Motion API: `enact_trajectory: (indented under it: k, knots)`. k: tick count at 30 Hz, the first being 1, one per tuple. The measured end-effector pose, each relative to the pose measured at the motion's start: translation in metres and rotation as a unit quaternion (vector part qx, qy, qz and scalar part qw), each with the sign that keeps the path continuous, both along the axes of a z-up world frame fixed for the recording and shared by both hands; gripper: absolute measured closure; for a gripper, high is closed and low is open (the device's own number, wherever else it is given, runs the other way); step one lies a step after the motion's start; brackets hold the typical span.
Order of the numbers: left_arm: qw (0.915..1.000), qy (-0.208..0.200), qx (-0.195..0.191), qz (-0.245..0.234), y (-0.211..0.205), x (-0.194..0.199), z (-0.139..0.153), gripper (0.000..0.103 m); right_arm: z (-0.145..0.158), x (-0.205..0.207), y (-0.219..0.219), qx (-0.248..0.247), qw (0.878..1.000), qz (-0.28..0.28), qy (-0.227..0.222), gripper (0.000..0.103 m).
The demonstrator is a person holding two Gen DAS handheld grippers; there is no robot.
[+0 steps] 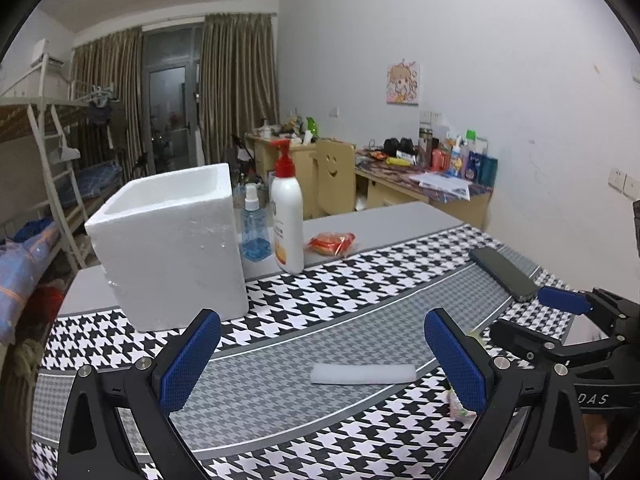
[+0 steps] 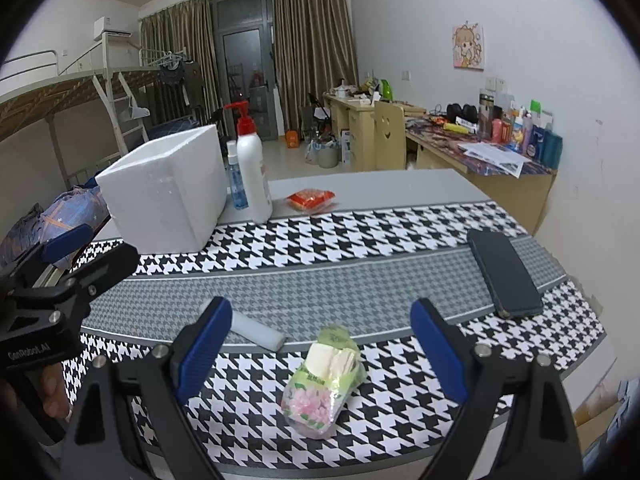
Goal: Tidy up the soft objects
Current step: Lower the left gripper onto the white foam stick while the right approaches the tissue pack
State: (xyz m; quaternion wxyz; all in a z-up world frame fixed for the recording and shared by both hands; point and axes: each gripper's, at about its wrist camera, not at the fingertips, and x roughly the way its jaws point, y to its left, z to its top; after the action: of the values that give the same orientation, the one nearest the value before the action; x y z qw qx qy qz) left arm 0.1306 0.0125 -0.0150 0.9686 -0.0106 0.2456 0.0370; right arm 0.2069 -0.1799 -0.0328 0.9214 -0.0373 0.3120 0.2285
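A white foam strip (image 1: 363, 373) lies flat on the houndstooth cloth, just ahead of my open left gripper (image 1: 322, 360), between its blue pads and untouched. In the right wrist view the foam strip (image 2: 260, 332) sits left of centre. A soft tissue pack (image 2: 324, 384) in green floral wrap lies between the blue fingers of my open right gripper (image 2: 322, 344). Only its edge, the tissue pack (image 1: 458, 402), shows behind the left gripper's right finger. A white styrofoam box (image 1: 172, 244) stands open-topped at the left rear; in the right wrist view the box (image 2: 168, 188) is far left.
Behind the box stand a white pump bottle (image 1: 287, 216) and a blue spray bottle (image 1: 254, 228), with a red snack packet (image 1: 332, 243) beside them. A dark phone (image 2: 504, 272) lies at the right on the cloth. Desks, a chair and a bunk bed fill the room behind.
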Motion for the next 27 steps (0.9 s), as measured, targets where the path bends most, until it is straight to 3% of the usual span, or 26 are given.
enact_trajectory:
  k: [12, 17, 27]
  knots:
    - [0.9978, 0.037, 0.031, -0.045, -0.008, 0.022, -0.021, 0.001, -0.018, 0.009, -0.005, -0.011, 0.999, -0.021, 0.024, 0.010]
    - [0.9969, 0.056, 0.008, -0.055, -0.004, 0.032, -0.029, 0.001, -0.023, 0.012, -0.006, -0.013, 0.999, -0.027, 0.032, 0.010]
    - [0.9935, 0.075, 0.028, -0.081, -0.008, 0.053, -0.043, 0.001, -0.035, 0.010, -0.005, -0.018, 0.999, -0.023, 0.045, 0.010]
